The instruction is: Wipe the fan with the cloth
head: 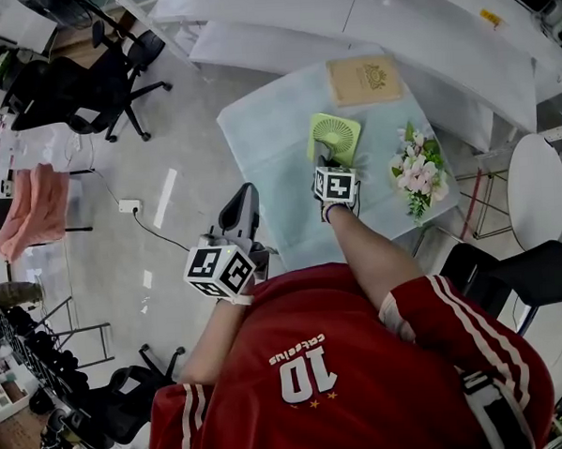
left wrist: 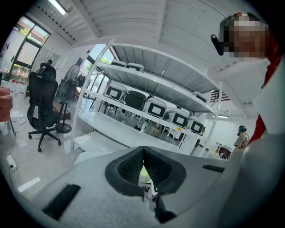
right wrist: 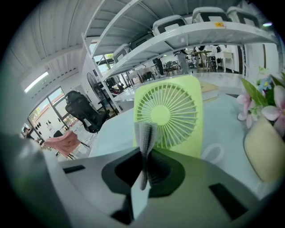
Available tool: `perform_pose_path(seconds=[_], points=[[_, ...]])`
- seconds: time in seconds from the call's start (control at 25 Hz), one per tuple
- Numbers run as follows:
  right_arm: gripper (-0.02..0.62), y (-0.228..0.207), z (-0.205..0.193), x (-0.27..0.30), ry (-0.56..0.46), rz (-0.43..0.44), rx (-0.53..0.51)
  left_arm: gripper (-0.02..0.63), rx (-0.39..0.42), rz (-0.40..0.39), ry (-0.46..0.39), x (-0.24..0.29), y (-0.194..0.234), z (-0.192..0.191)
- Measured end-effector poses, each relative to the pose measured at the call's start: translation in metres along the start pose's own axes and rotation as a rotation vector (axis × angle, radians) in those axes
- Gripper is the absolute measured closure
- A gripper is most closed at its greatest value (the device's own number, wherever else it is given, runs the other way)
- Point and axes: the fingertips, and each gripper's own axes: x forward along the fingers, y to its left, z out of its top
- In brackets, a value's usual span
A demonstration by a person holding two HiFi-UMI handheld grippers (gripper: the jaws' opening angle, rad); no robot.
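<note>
Grippers split the work: the left gripper, jaws closed on nothing, hangs by the edge of the table, seemingly kept clear, while the right gripper pinches a grey cloth upright just before the green fan on that table, poised to wipe its grille

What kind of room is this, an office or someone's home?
Probably an office or lab workspace, not a home: black wheeled office chairs, and long white metal shelving stacked with identical white boxy machines.
</note>
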Motion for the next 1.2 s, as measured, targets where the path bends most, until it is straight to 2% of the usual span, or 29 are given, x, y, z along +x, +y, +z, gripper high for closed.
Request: perform_pose_path(seconds=[0.72, 1.0, 1.2], points=[[0.577, -0.032, -0.002, -0.017, -0.001, -0.081, 0.041, 0.6, 0.017, -0.058, 0.012, 0.008, -0.013, 0.001], [0.577, -0.038, 0.003, -0.019, -0.03, -0.087, 0.037, 0.6, 0.01, -0.069, 0.019, 0.011, -0.015, -0.001], [0.577, -0.056, -0.002, -0.028, -0.038, -0.146, 0.088, 0.6, 0.014, -0.082, 0.022, 0.013, -0.021, -0.001]])
